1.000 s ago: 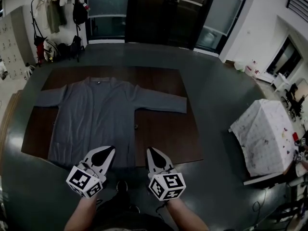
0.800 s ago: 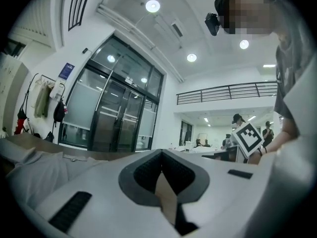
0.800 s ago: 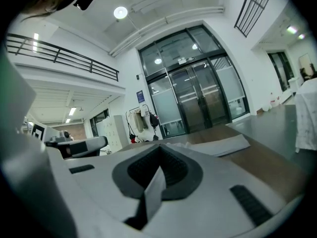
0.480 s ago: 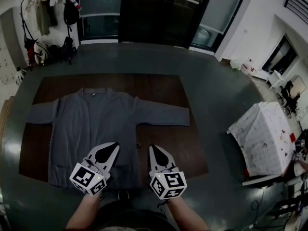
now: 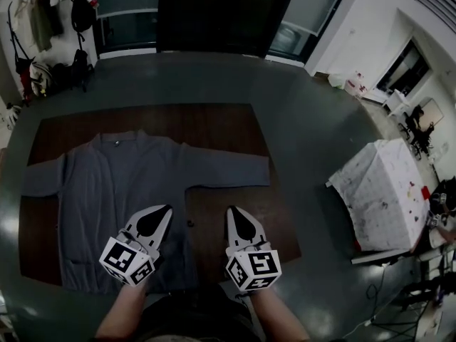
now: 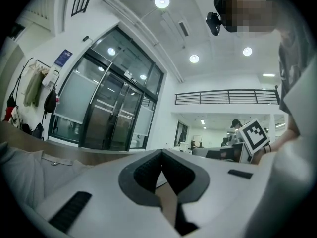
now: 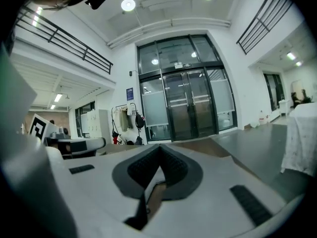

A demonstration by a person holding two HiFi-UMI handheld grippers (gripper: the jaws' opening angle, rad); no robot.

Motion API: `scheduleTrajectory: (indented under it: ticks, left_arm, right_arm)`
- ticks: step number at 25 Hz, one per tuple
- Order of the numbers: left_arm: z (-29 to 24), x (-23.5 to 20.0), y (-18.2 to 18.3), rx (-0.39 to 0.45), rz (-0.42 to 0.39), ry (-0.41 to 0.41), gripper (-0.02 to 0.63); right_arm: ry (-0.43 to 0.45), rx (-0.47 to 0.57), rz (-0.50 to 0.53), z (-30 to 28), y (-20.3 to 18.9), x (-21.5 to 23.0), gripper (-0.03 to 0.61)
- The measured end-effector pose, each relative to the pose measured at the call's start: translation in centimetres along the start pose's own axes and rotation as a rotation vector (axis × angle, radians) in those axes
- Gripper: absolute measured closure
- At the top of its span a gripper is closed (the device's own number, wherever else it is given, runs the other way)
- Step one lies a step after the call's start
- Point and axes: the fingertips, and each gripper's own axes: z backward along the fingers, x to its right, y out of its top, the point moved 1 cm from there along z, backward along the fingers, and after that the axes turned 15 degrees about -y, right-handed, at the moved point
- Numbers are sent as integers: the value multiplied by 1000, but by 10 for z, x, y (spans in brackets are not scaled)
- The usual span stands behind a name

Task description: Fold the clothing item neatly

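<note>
A grey long-sleeved cardigan (image 5: 128, 191) lies flat on a dark brown mat (image 5: 228, 130), sleeves spread left and right, collar away from me. My left gripper (image 5: 162, 210) hovers over the garment's lower right part, jaws shut and empty. My right gripper (image 5: 234, 212) is held over bare mat just right of the hem, also shut with nothing in it. In the left gripper view the grey cloth (image 6: 29, 170) shows low at the left behind the shut left gripper (image 6: 161, 157). The right gripper view shows the shut right gripper (image 7: 159, 151) aimed at the glass doors.
The mat lies on a grey floor (image 5: 313, 120). A cloth-covered white table (image 5: 381, 194) stands at the right. Glass doors (image 5: 214, 13) line the far wall, and a coat rack with bags (image 5: 50, 20) stands far left. A small dark object (image 5: 189, 223) lies on the mat by the hem.
The head view has swung down and shifted, so the cardigan and mat now sit lower and further left. Both grippers kept their pose, jaws shut throughout.
</note>
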Motion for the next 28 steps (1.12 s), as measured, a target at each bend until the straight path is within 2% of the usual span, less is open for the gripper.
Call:
scheduleTrajectory:
  ticks: [8,11,21,28]
  left_arm:
    - [-63,-16,-7,-9,6,40,606]
    - [-93,-22,-11,-18,9,48,607]
    - [-179,-37,-51,-71,57,28,606]
    - [-209,-53,-85,-122,84,30,606]
  right_arm:
    - [37,-25,-24,-53,0,43,591]
    - [25,-40,-37,-73,1,70,591]
    - [-91,-121,-54,-127,-29,163,591]
    - [-204,-220,-55,-153,-69,212,591]
